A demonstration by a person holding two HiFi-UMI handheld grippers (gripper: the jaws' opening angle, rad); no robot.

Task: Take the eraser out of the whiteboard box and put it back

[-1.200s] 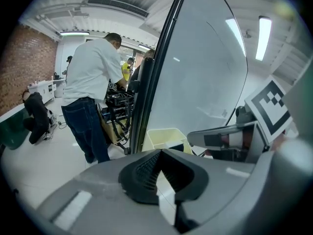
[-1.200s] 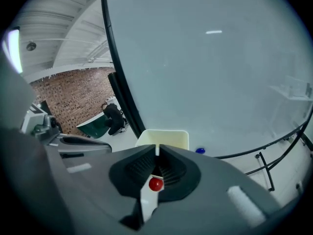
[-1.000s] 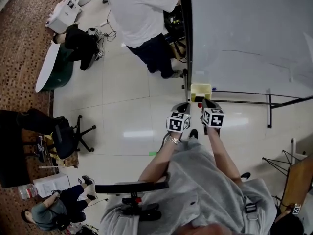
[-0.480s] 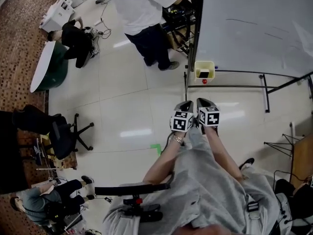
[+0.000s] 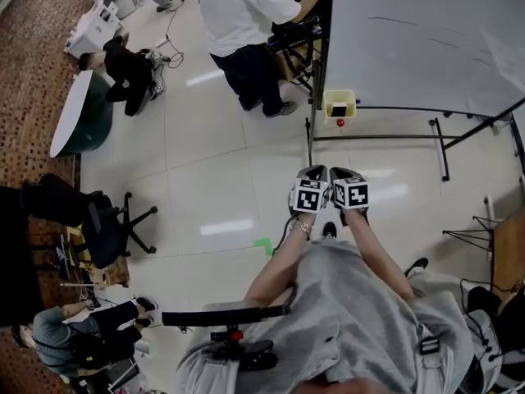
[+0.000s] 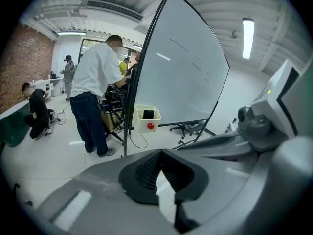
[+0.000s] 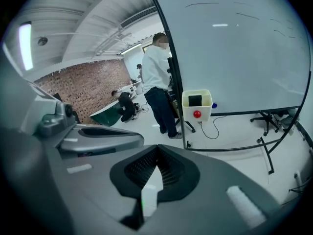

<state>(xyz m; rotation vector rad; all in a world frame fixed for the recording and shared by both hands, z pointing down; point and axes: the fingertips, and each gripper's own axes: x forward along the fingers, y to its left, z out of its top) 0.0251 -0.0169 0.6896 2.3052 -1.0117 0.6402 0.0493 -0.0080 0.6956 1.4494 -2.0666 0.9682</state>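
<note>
Starting at the left of the head view, a chair (image 5: 111, 228) stands on the floor (image 5: 213, 179) at 9 o'clock from our hands. A person (image 5: 242, 15) in a white shirt stands at 11 o'clock, close to the left edge of the whiteboard (image 5: 418, 39).

We hold both grippers side by side near the middle of that view, pointing toward 12 o'clock. The left gripper (image 5: 312, 172) has its jaws together at the tips with nothing between them. In its own view only floor shows through the narrow gap behind the tips.

The box (image 5: 328, 98) hangs at the lower left corner of the whiteboard, at 12 o'clock from both grippers and well apart from them. The eraser (image 5: 338, 109) sits inside it as a dark block. A red knob (image 5: 340, 122) shows on the box front just below.

In the left gripper view the box (image 6: 141, 121) lies at 11 o'clock from the jaw tips, far off across the floor and near the person's legs.

The right gripper (image 5: 341, 174) likewise has its jaws pressed together and empty. In the right gripper view the box (image 7: 205, 112) lies at 1 o'clock from the tips. There the eraser (image 7: 195, 100) shows dark in the box's opening, with the knob at 6 o'clock from it. Neither gripper touches the box or the eraser.
</note>
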